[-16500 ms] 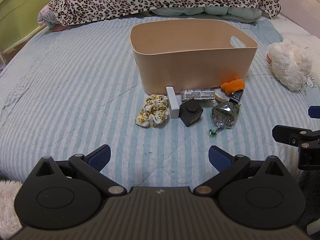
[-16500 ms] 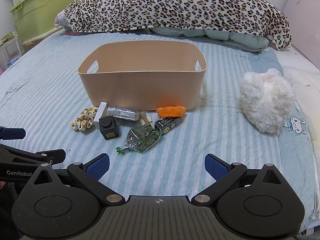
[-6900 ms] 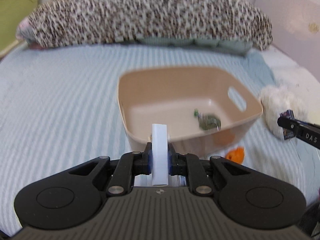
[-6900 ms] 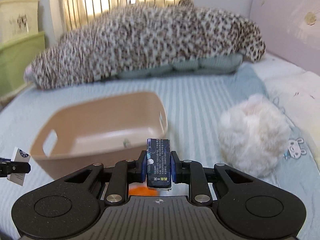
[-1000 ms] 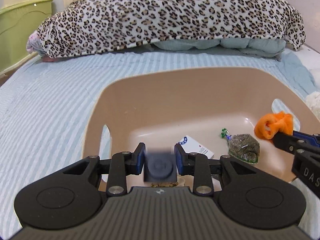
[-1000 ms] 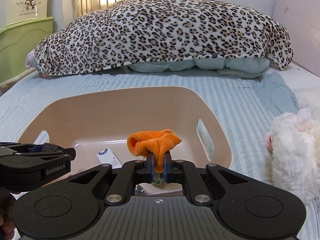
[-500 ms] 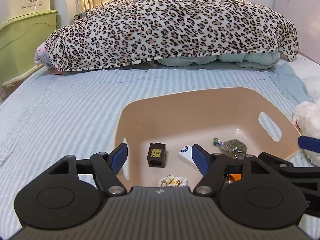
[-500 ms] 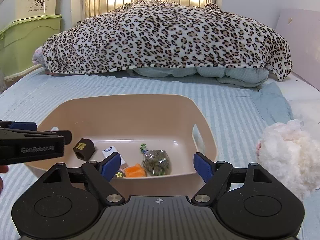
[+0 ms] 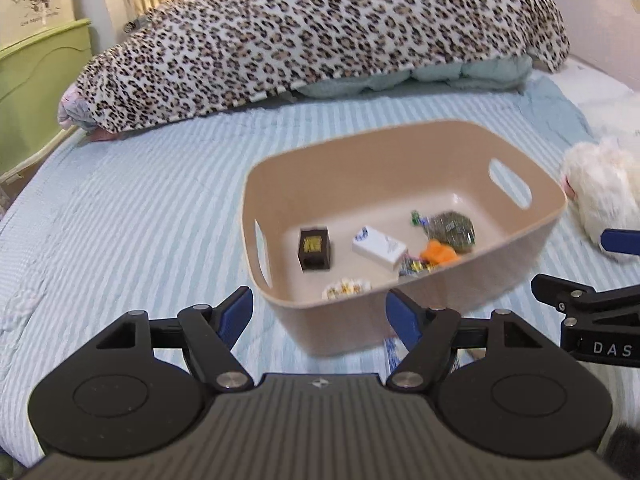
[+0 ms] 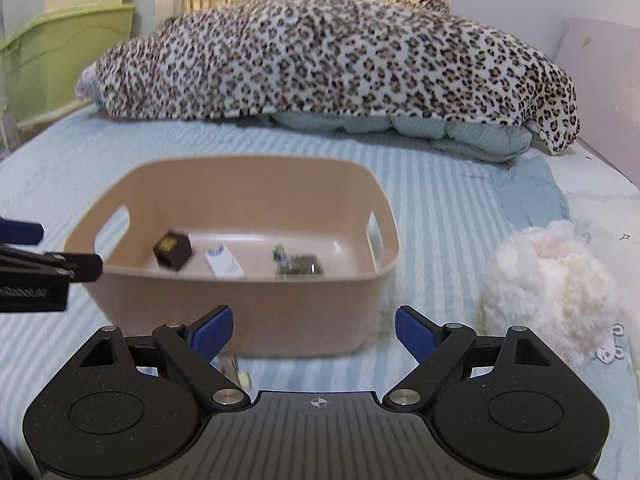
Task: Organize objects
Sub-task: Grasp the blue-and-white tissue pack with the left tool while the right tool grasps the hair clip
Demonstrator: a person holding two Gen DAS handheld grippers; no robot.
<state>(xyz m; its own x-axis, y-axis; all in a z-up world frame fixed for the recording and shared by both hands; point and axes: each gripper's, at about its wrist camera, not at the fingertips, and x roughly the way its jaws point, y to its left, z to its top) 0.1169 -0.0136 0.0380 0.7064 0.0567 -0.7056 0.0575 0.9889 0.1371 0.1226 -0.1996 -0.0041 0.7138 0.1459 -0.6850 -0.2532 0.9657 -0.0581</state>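
A beige bin point(image 9: 460, 136) point(image 10: 248, 304) stands on the striped bed. In it lie a black cube point(image 9: 315, 249) point(image 10: 172, 249), a white box point(image 9: 378, 247) point(image 10: 224, 262), a green packet point(image 9: 452, 229) point(image 10: 300, 266), an orange cloth point(image 9: 438, 253), a dark starred packet point(image 9: 416, 268) and a floral scrunchie point(image 9: 346, 288). My left gripper point(image 9: 320, 314) is open and empty, in front of the bin's near wall. My right gripper point(image 10: 314, 332) is open and empty, also before the bin. A small wrapped item point(image 9: 394, 350) lies on the bed below the bin, partly hidden.
A white plush toy point(image 9: 604, 196) point(image 10: 552, 288) lies right of the bin. A leopard-print blanket point(image 9: 320, 36) point(image 10: 332, 64) is heaped at the bed's far side. A green cabinet point(image 9: 36, 88) point(image 10: 56, 56) stands far left. Small pale items point(image 10: 236, 372) lie before the bin.
Both grippers have pulled back and away from the bin, staying open and empty. One second ago the left held the black cube and the right the orange cloth; both now lie in the bin.
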